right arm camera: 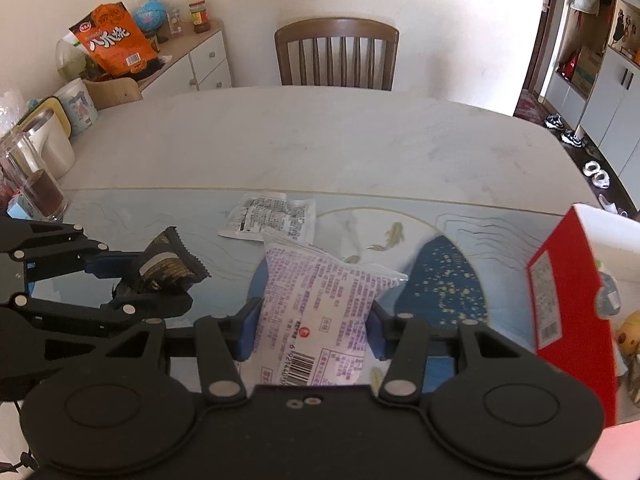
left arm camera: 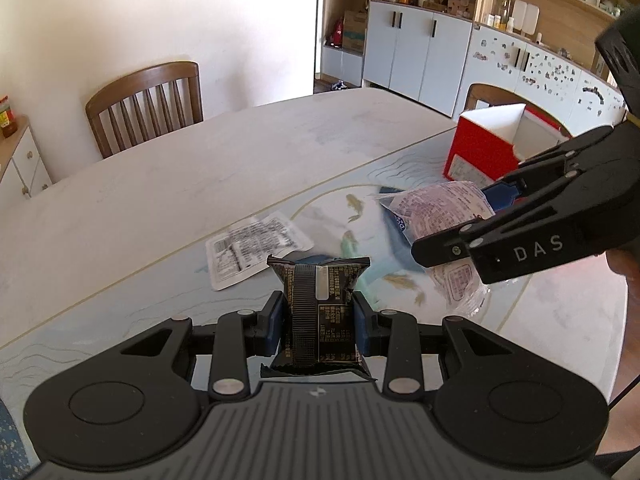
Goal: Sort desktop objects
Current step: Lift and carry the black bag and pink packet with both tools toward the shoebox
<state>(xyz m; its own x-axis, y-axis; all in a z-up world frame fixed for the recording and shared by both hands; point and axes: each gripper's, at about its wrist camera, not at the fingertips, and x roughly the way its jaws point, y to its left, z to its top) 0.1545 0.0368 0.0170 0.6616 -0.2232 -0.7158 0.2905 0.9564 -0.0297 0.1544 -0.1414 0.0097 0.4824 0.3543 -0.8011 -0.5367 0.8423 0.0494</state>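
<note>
My left gripper is shut on a black snack packet and holds it above the table mat; the packet also shows in the right wrist view. My right gripper is shut on a white and purple snack packet, also seen in the left wrist view, held above the mat. A white sachet with black print lies flat on the mat, ahead of both grippers. A red and white open box stands at the right.
A blue patterned mat covers the near part of the pale table. A wooden chair stands at the far side. Jars and canisters stand at the table's left edge. Cabinets line the room behind.
</note>
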